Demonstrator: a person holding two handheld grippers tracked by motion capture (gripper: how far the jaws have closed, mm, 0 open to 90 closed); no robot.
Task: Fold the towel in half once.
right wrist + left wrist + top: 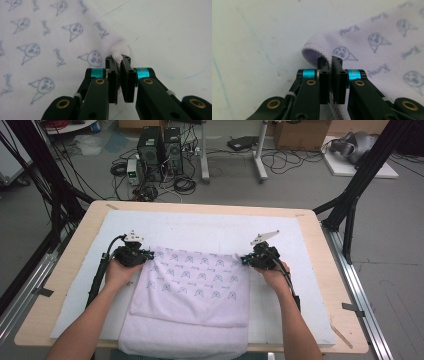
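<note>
Both hands are on the towel (192,285), a pale lilac cloth printed with small blue cartoon faces, and it lies folded on the white mat (210,232) that covers the wooden table (325,285). The towel's near edge hangs just over the mat's front border. The left gripper (145,255) sits at the towel's far left corner; in the left gripper view (331,62) its jaws are pinched together on the hemmed edge, which curls up in a loop just past them. The right gripper (245,260) sits at the towel's far right corner, and in the right gripper view (118,61) its jaws are clamped narrow on a bunched tip of cloth. Between the two grippers the towel's far edge runs fairly straight across the mat.
</note>
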